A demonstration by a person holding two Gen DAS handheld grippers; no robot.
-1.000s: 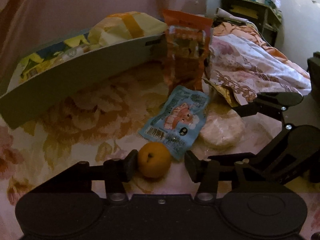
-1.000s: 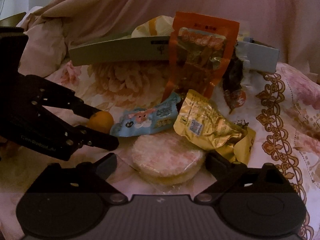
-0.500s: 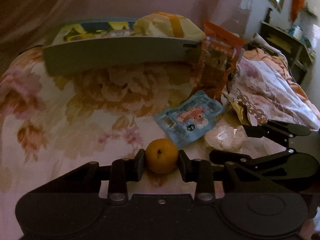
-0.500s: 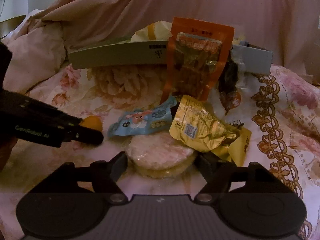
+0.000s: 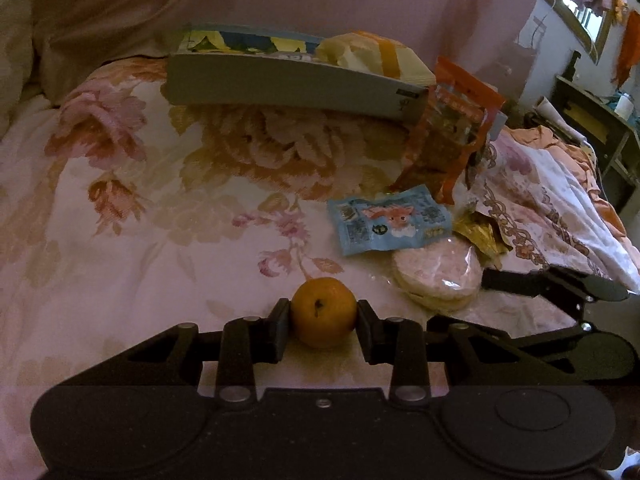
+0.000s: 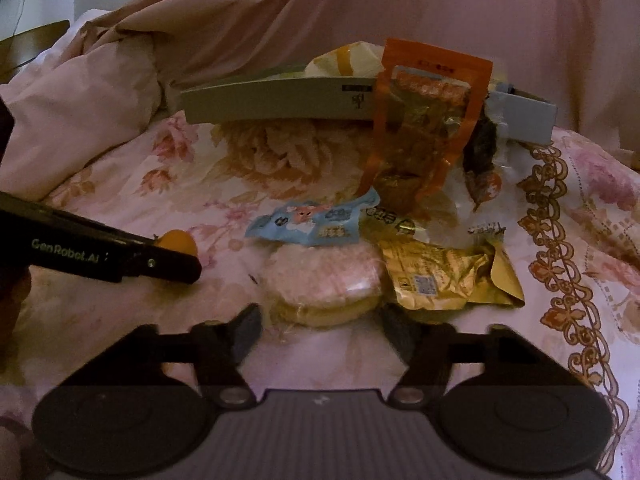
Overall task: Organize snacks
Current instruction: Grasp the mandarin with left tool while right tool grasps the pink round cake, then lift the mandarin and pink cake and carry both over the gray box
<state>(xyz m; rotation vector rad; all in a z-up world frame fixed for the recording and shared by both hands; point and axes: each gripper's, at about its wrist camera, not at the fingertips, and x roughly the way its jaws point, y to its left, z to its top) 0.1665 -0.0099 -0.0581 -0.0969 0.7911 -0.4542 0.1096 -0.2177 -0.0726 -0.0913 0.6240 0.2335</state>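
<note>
My left gripper (image 5: pixel 323 322) is shut on a small orange fruit (image 5: pixel 323 311), held just above the floral bedspread; the fruit also shows in the right wrist view (image 6: pixel 178 242) behind the left gripper's fingers (image 6: pixel 160 266). My right gripper (image 6: pixel 320 328) is open with its jaws on either side of a wrapped round pink cake (image 6: pixel 322 286), which also shows in the left wrist view (image 5: pixel 438 274). A blue packet (image 5: pixel 390 224), a gold pouch (image 6: pixel 448 276) and an upright orange snack bag (image 6: pixel 424 120) lie beyond it. A grey box (image 5: pixel 280 80) holding snacks stands at the back.
The floral bedspread (image 5: pixel 160 208) stretches left of the snacks. A rumpled quilt (image 5: pixel 560 208) lies to the right, pink bedding (image 6: pixel 72 112) is bunched at the back left. A dark packet (image 6: pixel 482 156) leans by the box's right end.
My left gripper closed on the orange fruit and lifted and swung left with it. My right gripper moved closer around the round cake.
</note>
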